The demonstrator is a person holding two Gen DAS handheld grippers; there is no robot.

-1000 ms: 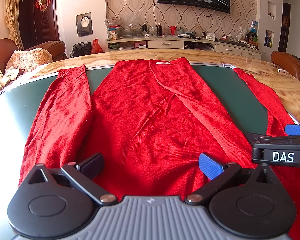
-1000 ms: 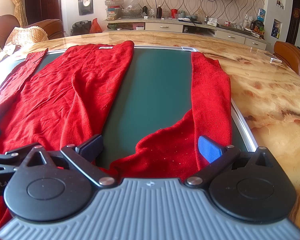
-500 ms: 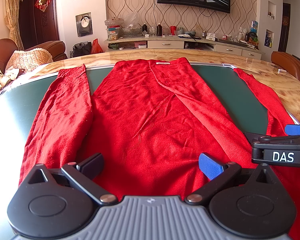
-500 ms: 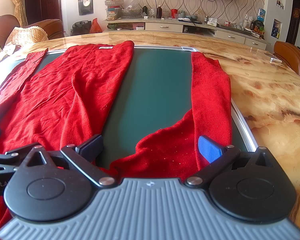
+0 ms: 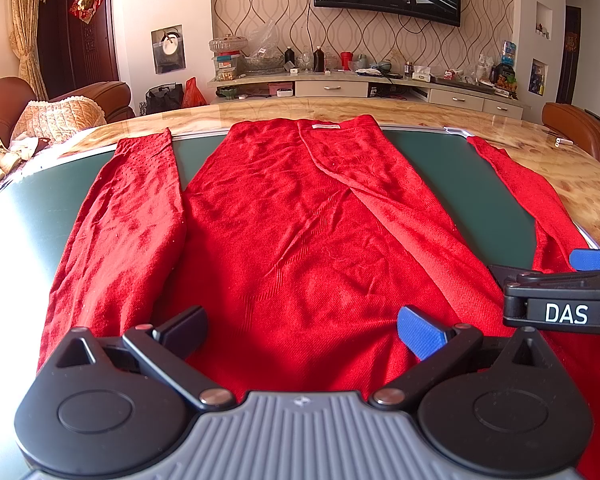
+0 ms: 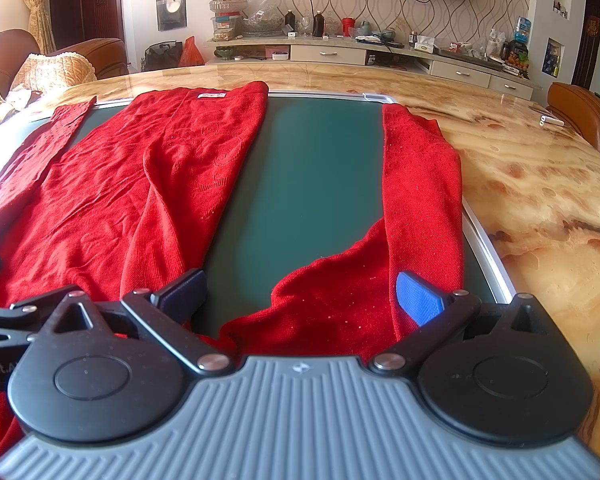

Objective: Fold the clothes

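Currently both grippers, left gripper (image 5: 302,326) and right gripper (image 6: 302,294), hover with fingers spread, empty. Red knit sweater (image 5: 300,232): soft, light, limp; judged best pinched at near hem corners.

Red knitted sweater (image 5: 300,232), spread flat and lengthways on a dark green mat (image 5: 452,184), hem end with its white label (image 5: 326,125) at the far edge. Lightly creased, with one diagonal fold across the body. Left sleeve (image 5: 128,224) straight, close beside the body. Right sleeve (image 6: 416,184) well apart across bare mat, bent inward at the near end.
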